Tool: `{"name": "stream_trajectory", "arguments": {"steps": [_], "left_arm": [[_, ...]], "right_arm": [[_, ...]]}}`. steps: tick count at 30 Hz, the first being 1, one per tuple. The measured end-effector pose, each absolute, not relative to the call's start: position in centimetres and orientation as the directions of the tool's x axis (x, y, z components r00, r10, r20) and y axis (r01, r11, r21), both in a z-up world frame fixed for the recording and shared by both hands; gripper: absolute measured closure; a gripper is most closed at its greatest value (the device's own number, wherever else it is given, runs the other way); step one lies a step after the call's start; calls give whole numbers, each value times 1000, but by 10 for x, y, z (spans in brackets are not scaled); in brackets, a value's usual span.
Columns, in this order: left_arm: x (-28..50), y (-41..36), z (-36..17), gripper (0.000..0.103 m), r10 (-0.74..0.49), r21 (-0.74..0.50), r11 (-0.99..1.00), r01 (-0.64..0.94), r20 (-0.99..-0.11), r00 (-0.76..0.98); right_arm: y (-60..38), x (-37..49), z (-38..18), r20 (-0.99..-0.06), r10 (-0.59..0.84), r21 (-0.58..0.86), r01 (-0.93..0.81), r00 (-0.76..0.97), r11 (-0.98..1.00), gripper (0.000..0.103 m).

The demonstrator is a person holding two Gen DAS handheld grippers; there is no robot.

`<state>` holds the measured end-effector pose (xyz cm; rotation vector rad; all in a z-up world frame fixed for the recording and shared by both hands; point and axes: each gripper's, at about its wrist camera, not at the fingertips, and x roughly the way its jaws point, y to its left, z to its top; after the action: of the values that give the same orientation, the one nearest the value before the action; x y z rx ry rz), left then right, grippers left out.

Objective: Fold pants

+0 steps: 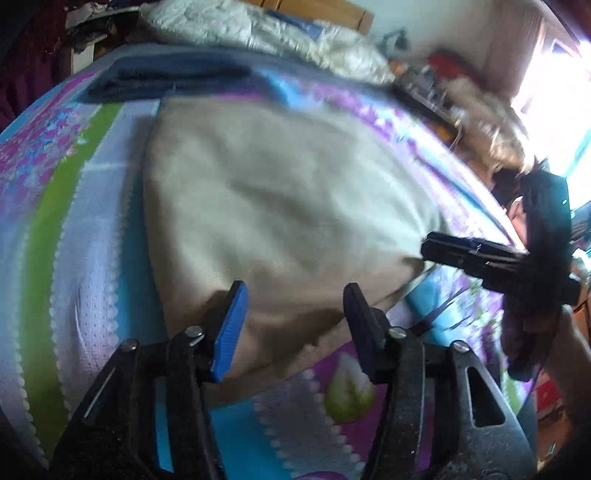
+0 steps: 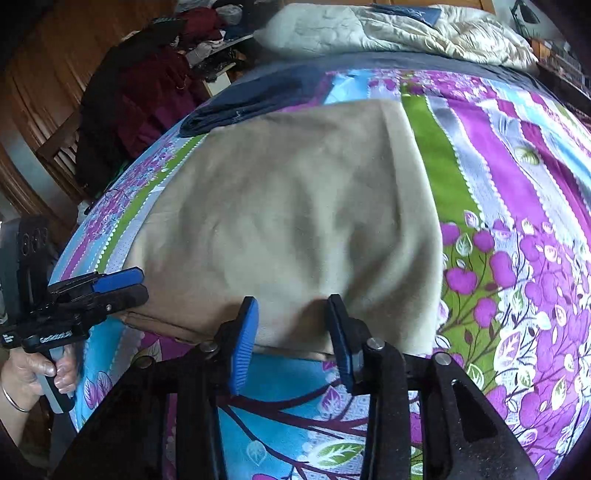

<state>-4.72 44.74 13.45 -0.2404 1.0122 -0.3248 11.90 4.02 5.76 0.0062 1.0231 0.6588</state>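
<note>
A: What is the cloth like?

B: The beige pants [image 2: 295, 229] are a soft, matte fabric, lying as a broad folded slab with shallow wrinkles, spread across the middle of the frame on the bed. Under them is a glossy bedspread [image 2: 517, 206] with purple, green, blue and white stripes and printed leaves and berries.

A: And the tools?

B: The right gripper [image 2: 291, 332] sits at the lower centre of its own view, black plastic arms with ribbed blue pads. Its jaws stand wide apart over the near hem of the pants, with nothing between them. The left gripper [image 1: 291, 317] looks the same in its own view: jaws spread wide at the near edge of the cloth, holding nothing.

A: Yet from the side they look closed.

B: They do. In the right wrist view the left one at the lower left shows its fingers stacked close at the pants' left edge, a hand [image 2: 33, 373] with a bangle gripping its handle. That angle cannot settle it; the wrist views do.

A: Anything else around?

B: A dark navy folded garment [image 2: 251, 99] lies just beyond the pants at upper left, a crumpled cream quilt [image 2: 399, 29] at the top, and dark clothes heaped on a wooden chair [image 2: 122, 103] beside the bed.
</note>
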Motion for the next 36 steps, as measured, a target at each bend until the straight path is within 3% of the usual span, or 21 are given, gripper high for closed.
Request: {"name": "stream_trajectory", "arguments": {"steps": [1,3,4,5,6,7,9,12,14,15,17,18,19,21,24,27,28,31,32,33,36], "left_arm": [[-44,455,133,79,-366,-335,929,154,-782,505],[-39,479,143,84,-380,-388,917,95,-775,504],[-41,492,151,79,-391,-421,904,69,-752,531],[-48,502,161,72,-390,-439,896,58,-719,575],[-55,509,168,55,-387,-450,891,55,-692,610],[-59,519,170,33,-375,-462,886,30,-678,632],[-62,534,160,22,-367,-518,854,-60,-678,637],[-60,551,124,22,-499,-705,687,-173,-632,592],[-62,539,111,22,-551,-749,633,-196,-614,565],[-62,533,111,23,-528,-726,660,-191,-630,570],[-57,519,114,34,-503,-696,697,-175,-648,572],[-54,514,113,63,-497,-679,712,-181,-668,553],[-54,511,113,71,-466,-643,739,-199,-702,538],[-56,513,117,83,-494,-657,738,-155,-682,538],[-53,526,130,87,-536,-676,724,-138,-677,505],[-51,534,151,87,-527,-638,767,-69,-687,499],[-50,538,153,87,-525,-631,774,-63,-693,494],[-40,543,136,83,-501,-582,810,-72,-751,430],[-39,543,126,79,-469,-538,840,-77,-789,397],[-40,543,122,67,-439,-508,856,-95,-811,387],[-55,544,141,68,-337,-435,890,-135,-828,448]], "right_arm": [[32,118,65,-784,522,337,-478,335,811,70],[8,113,86,-691,628,453,-461,359,763,67],[-2,111,95,-653,648,469,-464,391,752,46],[-12,112,99,-638,637,457,-453,432,765,35],[-20,116,99,-632,627,459,-431,456,777,22],[-26,122,94,-634,632,487,-404,447,774,19],[-35,137,79,-649,631,542,-323,425,776,19],[-43,150,56,-651,646,603,-244,398,759,19],[-35,160,34,-642,702,668,-225,306,709,30],[-27,159,26,-662,693,651,-240,285,720,50],[-15,152,26,-674,681,619,-284,286,732,67],[-11,150,25,-672,687,626,-283,278,727,74],[-9,147,27,-678,675,612,-286,290,737,76],[-4,139,33,-676,674,603,-303,296,738,81],[0,123,48,-640,703,623,-327,309,711,90],[4,113,51,-650,693,604,-342,312,720,89],[10,113,45,-692,660,567,-344,293,748,80],[16,109,39,-733,624,529,-349,272,773,69],[15,106,45,-727,621,520,-356,292,776,68],[15,101,55,-722,602,485,-371,340,792,67],[17,83,92,-679,522,328,-422,516,845,60]]}}
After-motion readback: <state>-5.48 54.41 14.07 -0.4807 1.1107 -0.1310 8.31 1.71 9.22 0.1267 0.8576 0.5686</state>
